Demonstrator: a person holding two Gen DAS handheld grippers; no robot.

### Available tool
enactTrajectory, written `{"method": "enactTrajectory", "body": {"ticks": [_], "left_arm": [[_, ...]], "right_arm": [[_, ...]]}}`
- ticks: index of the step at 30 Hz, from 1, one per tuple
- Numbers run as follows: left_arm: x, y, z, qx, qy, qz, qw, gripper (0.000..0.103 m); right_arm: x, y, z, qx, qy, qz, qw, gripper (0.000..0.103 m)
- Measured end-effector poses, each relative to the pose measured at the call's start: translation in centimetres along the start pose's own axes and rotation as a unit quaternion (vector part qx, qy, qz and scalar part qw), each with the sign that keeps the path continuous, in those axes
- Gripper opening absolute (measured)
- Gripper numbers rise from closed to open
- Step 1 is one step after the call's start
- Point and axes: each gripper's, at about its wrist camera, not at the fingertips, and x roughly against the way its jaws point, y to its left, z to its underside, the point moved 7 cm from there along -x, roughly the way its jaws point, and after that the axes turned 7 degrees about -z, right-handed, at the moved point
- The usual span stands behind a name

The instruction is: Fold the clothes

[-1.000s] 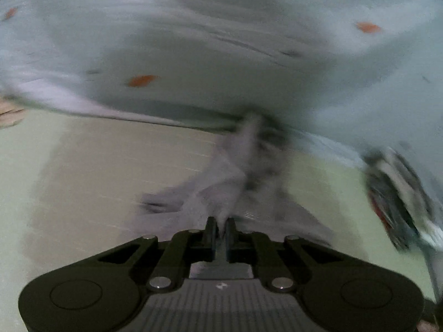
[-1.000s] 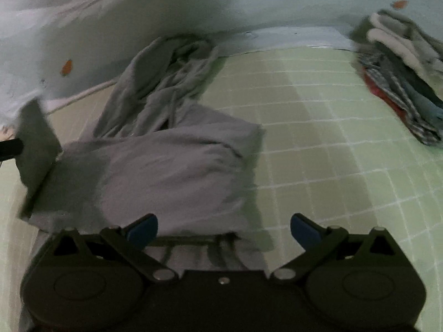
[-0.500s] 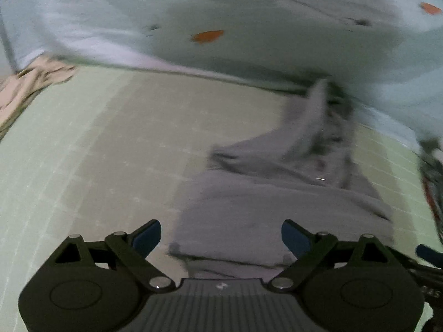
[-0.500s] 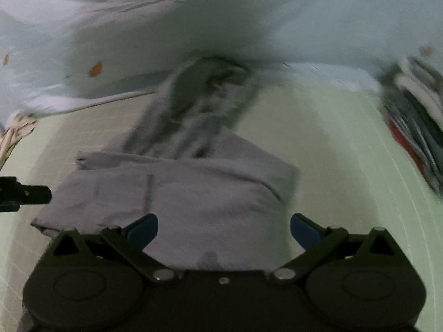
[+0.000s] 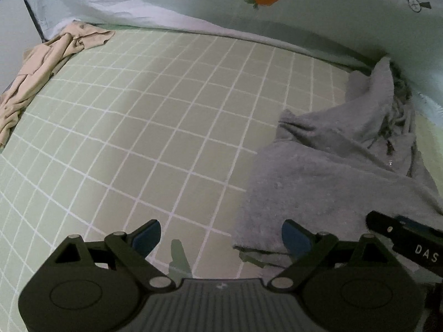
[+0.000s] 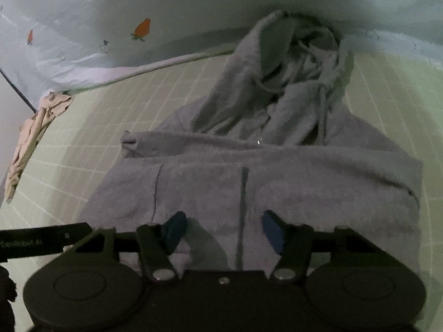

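A grey hoodie [image 6: 277, 177] lies partly folded on the green grid mat [image 5: 155, 127], its hood and drawstrings bunched at the far end against the sheet. It also shows in the left wrist view [image 5: 326, 177] at the right. My right gripper [image 6: 224, 230] is open and empty just above the hoodie's near edge. My left gripper [image 5: 221, 235] is open and empty over the mat at the hoodie's left edge, its right finger over the cloth.
A crumpled beige garment [image 5: 41, 63] lies at the mat's far left, also seen in the right wrist view [image 6: 33, 135]. A pale blue sheet [image 5: 249, 13] with carrot prints rises behind the mat. The other gripper's body [image 5: 409, 243] juts in at lower right.
My left gripper has let go of the grey cloth, opened and swung left. The hoodie's side now lies folded flat. My right gripper moved in over the hoodie, jaws narrower.
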Motion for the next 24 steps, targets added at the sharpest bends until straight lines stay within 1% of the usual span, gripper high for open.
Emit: {"method": "enactTrajectory", "body": {"ticks": [1,3,4,5,9,12,15,18,24], "left_arm": [[-0.1,0.0,0.0,0.000,0.000,-0.001,1.0000,0.094],[0.1,0.0,-0.3,0.004,0.000,0.000,1.0000,0.094],[0.4,-0.2,-0.4,0.004,-0.004,0.001,1.0000,0.094],[0.7,-0.4,-0.5,0.002,-0.009,0.002,1.0000,0.094],[2.1,-1.1,-1.1,-0.008,-0.032,0.007,0.9994,0.094],[3.0,-1.8,-1.4,-0.019,-0.046,0.012,0.9987,0.094],[3.8,-2.8,-1.5,-0.033,-0.056,0.014,0.9978,0.094],[4.2,-4.1,-1.5,-0.050,-0.064,0.020,0.9965,0.094],[3.6,-6.4,-1.2,-0.083,-0.058,0.023,0.9946,0.094]], "right_arm": [[0.0,0.0,-0.1,-0.001,0.000,-0.005,1.000,0.040],[0.1,0.0,-0.3,-0.003,0.001,-0.016,1.000,0.016],[0.1,0.0,-0.4,-0.004,0.001,-0.021,1.000,0.010],[0.4,0.0,-0.4,-0.004,-0.002,-0.026,1.000,0.008],[2.6,-0.1,-1.0,-0.007,-0.033,-0.044,0.998,0.007],[4.8,-0.1,-1.7,0.004,-0.054,-0.040,0.998,0.007],[7.3,-1.2,-2.4,0.003,-0.077,-0.020,0.997,0.007],[9.7,-3.4,-2.6,-0.020,-0.091,0.004,0.996,0.007],[12.5,-8.9,-2.0,-0.082,-0.093,0.060,0.990,0.007]]}}
